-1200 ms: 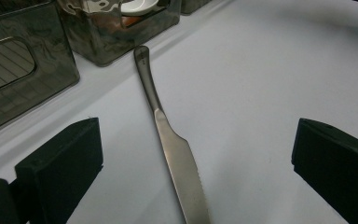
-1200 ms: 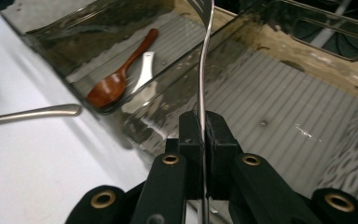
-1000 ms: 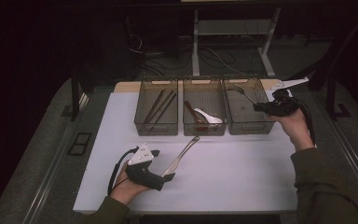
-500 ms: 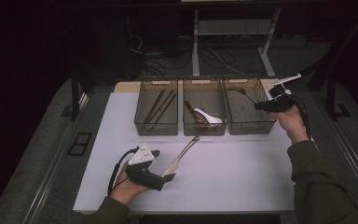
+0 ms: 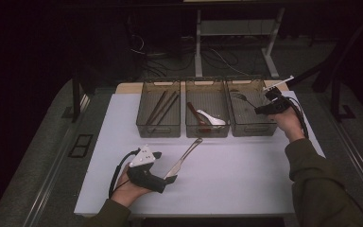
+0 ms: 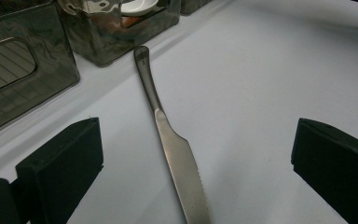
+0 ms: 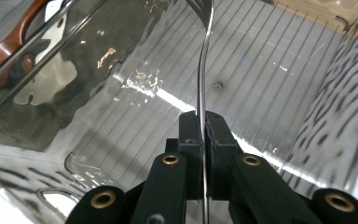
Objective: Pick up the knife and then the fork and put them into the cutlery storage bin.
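Fork (image 7: 204,70) is being held by its thin handle between the tightly closed jaws of the right gripper (image 7: 202,122), its tines pointing into the right bin (image 5: 252,127) at the upper right of the high view. Judging by the three bins in a row, cutlery is being sorted by kind: sticks are lying in the left bin (image 5: 157,126), a white spoon (image 5: 210,117) in the middle bin (image 5: 207,128), and the fork is probably being lowered into its own compartment. The grip near the handle's end seems chosen so the head can be dipped over the bin wall first. The right hand (image 5: 289,124) is being held above the bin's right rim, forearm reaching up from the lower right, the gripper angled left and down.

A knife (image 6: 175,149) is lying on the white tabletop (image 5: 246,175) at the lower centre, handle toward the bins. The left gripper (image 5: 159,179) is resting on the tabletop, its jaws standing wide open on either side of the blade without touching it, likely staged for the next pick.
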Action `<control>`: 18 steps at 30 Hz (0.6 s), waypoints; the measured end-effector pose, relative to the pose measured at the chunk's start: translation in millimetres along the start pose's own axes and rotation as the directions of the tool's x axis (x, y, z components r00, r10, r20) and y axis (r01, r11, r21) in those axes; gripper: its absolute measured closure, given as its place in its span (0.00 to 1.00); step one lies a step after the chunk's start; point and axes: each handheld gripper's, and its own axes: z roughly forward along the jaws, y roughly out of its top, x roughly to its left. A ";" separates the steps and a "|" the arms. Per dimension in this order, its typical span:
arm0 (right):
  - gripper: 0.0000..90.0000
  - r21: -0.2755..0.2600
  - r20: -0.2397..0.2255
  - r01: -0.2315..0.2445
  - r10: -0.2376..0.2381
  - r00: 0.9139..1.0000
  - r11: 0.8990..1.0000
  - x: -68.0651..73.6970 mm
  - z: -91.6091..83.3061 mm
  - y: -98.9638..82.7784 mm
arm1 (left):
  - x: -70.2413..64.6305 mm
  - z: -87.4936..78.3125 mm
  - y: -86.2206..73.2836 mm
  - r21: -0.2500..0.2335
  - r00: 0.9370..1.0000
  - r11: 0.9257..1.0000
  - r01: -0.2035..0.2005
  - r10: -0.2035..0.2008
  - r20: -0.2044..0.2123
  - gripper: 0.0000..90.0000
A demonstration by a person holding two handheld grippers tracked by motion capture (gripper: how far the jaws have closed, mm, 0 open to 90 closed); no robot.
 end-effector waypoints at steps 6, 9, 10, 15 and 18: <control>0.96 0.049 0.025 0.025 -0.026 0.999 0.998 3.4 8.4 1.8 | -0.2 0.6 -0.3 0.000 1.000 1.000 0.002 -0.002 0.003 0.01; 0.96 0.070 0.037 0.038 -0.040 0.999 0.997 4.6 12.0 1.6 | -0.3 0.7 -0.4 0.001 1.000 1.000 0.002 -0.002 0.004 0.01; 0.96 0.075 0.038 0.039 -0.042 0.998 0.996 5.2 13.0 1.7 | -0.2 0.8 -0.4 0.001 1.000 1.000 0.002 -0.002 0.004 0.01; 0.95 0.107 0.049 0.061 -0.066 0.997 0.992 8.8 16.4 2.1 | -0.4 1.2 -0.4 0.002 1.000 1.000 0.002 -0.002 0.006 0.01; 0.95 0.118 0.056 0.070 -0.078 0.995 0.991 10.2 17.8 2.1 | -0.4 1.0 -0.3 0.001 1.000 1.000 0.001 -0.001 0.006 0.01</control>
